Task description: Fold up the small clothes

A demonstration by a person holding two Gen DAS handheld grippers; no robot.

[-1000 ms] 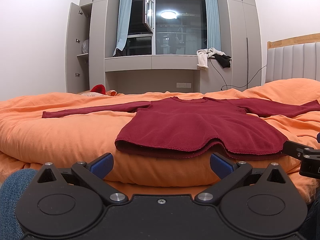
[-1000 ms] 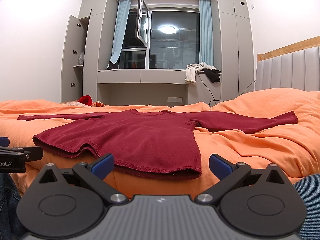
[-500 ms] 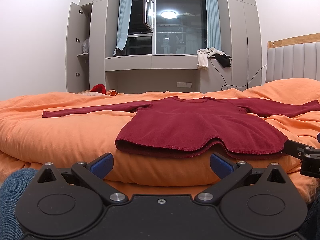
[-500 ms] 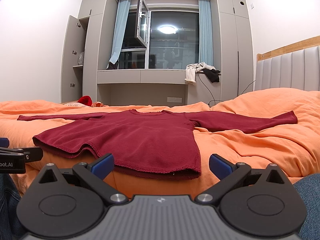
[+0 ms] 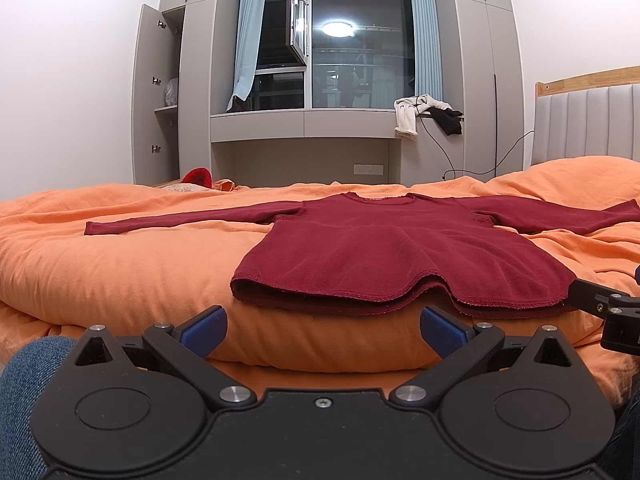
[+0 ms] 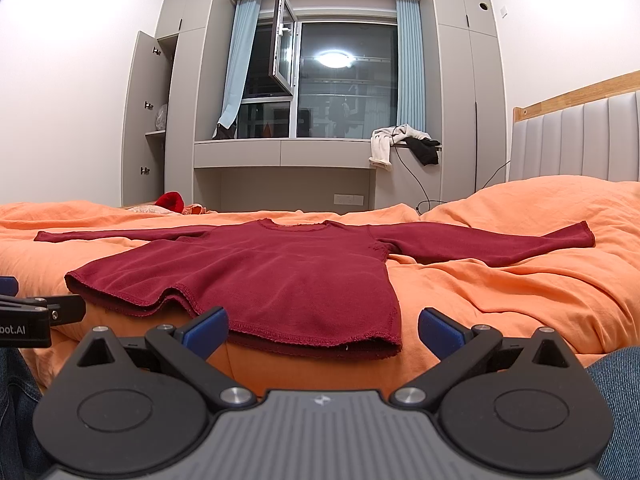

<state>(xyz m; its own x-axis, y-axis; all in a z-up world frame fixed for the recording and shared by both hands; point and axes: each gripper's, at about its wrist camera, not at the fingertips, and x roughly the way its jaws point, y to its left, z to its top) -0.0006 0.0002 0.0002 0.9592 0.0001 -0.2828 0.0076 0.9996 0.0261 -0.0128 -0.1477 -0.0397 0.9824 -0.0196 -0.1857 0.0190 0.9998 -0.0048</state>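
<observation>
Grippers spread, sweater untouched on bed

Fingers first: left gripper had its blue-padded black fingers spread wide, nothing between them. Right gripper was the same, blue pads far apart and holding nothing. Both sat low at the near edge of the bed, side by side; the right unit's black body showed at the right margin of the left view, and the left unit at the left margin of the right view.

Just past the fingertips lay the dark red long-sleeved knit sweater, flat on the orange quilted duvet, hem toward the grippers, neckline away, both sleeves stretched out sideways. Hem was slightly rippled, front layer lifted off the back one mid-span. Neither gripper touched it.

Blue denim knees flanked the grippers. Further out: grey padded headboard with a wooden rail on the right, grey built-in wardrobes with one door open, a dark window with light blue curtains, and white and black garments draped on the sill.
</observation>
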